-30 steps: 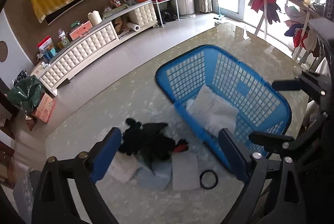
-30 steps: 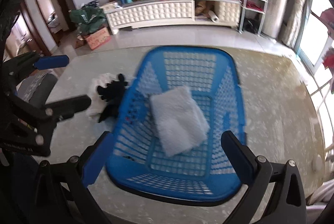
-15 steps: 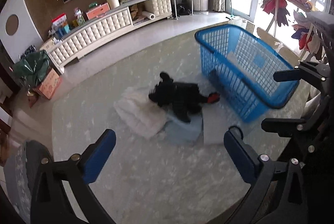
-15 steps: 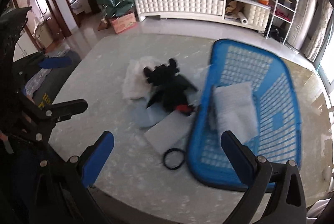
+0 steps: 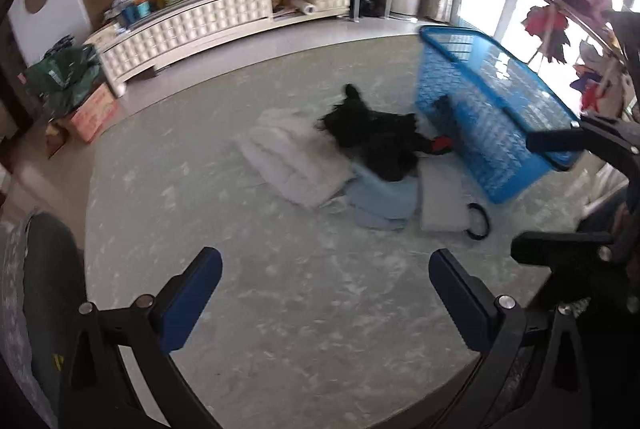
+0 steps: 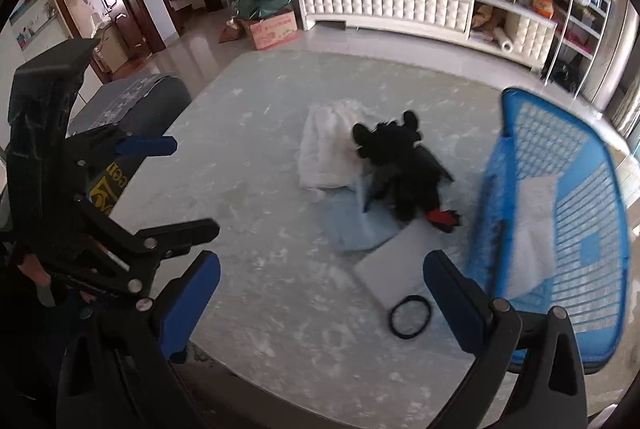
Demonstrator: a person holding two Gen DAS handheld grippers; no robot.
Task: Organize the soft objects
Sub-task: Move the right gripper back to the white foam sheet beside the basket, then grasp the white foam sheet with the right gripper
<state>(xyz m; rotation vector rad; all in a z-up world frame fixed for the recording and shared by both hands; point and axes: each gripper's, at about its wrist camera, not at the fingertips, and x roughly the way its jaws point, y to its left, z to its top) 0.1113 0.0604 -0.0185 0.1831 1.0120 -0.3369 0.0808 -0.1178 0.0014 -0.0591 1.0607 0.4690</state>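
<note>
left wrist view: left gripper (image 5: 325,289) spread wide, holding nothing, above the table (image 5: 280,329); right gripper (image 6: 321,287) likewise apart and bare; ahead a black plush toy (image 5: 380,141) lies on folded cloths (image 5: 296,161), beside the blue basket (image 5: 492,109)

Table surface (image 5: 280,309): bare marble between both grippers and the pile; open approach from the near edge.
Obstacles, centre: white folded cloth (image 5: 296,161), black plush toy (image 5: 376,137) lying over pale blue cloth (image 5: 380,197), grey pad (image 5: 440,197), black ring (image 6: 410,317) just beside it.
Obstacle, right: blue basket (image 6: 568,229), apparently touching the pile; blurred.
Left edge: chair back (image 6: 132,105).
</note>
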